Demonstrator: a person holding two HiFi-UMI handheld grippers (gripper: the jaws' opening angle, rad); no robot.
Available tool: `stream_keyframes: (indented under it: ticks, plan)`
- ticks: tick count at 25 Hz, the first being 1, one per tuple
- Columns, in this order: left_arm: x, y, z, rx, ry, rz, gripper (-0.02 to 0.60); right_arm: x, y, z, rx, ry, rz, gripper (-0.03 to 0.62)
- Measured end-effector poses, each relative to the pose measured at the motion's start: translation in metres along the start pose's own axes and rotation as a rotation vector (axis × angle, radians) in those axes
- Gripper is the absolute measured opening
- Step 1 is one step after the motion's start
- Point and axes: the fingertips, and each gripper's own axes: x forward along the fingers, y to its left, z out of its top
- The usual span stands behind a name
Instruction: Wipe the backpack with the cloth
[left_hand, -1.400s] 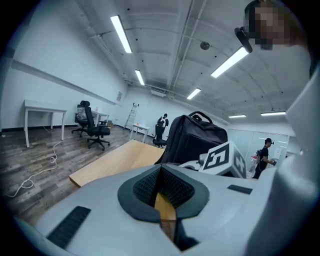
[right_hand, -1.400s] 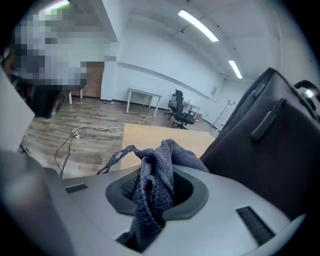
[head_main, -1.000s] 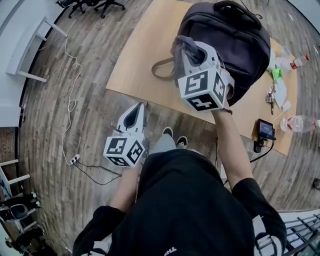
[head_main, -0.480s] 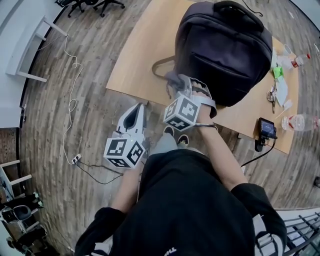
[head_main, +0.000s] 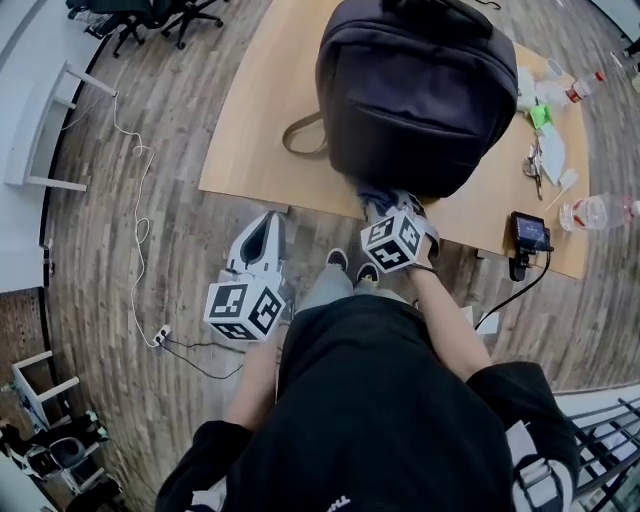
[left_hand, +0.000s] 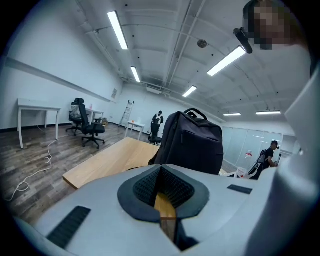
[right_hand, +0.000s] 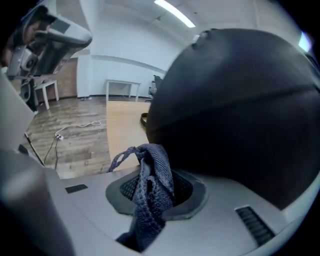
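Observation:
A dark backpack (head_main: 415, 90) stands upright on a light wooden table (head_main: 265, 120). My right gripper (head_main: 380, 200) is at the backpack's bottom front edge, near the table's front rim, and is shut on a blue-grey cloth (head_main: 372, 192). In the right gripper view the cloth (right_hand: 152, 175) bunches out between the pads, close against the backpack's dark side (right_hand: 235, 105). My left gripper (head_main: 270, 228) hangs over the floor in front of the table, shut with nothing in it. The left gripper view looks across its closed pads (left_hand: 150, 185) at the backpack (left_hand: 192, 142).
On the table's right end lie a black device with a cable (head_main: 530, 235), two plastic bottles (head_main: 598, 212), keys and papers (head_main: 548, 150). A white cable (head_main: 130, 150) snakes over the wooden floor at left. Office chairs (head_main: 150, 12) and a white desk (head_main: 55, 125) stand beyond.
My right gripper with the cloth has come down the front of the backpack from its upper part to its bottom edge. The left gripper has stayed where it was.

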Motion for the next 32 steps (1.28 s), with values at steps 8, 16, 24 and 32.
stream_keyframes:
  ticks: [8,16,24,32]
  plan:
    - [0.021,-0.033,-0.005,0.042,0.031,-0.104,0.014,-0.068,-0.103,-0.099,0.598,-0.058,-0.233,0.084]
    - [0.027,-0.053,-0.005,0.055,0.033,-0.163,0.014,-0.248,-0.226,0.031,0.577,-0.668,-0.529,0.084]
    - [0.02,-0.048,-0.001,0.044,0.009,-0.154,0.014,-0.187,-0.171,0.102,0.289,-0.54,-0.41,0.083]
    - [0.005,-0.031,0.002,0.033,-0.01,-0.102,0.014,-0.128,-0.093,0.156,0.203,-0.569,-0.145,0.083]
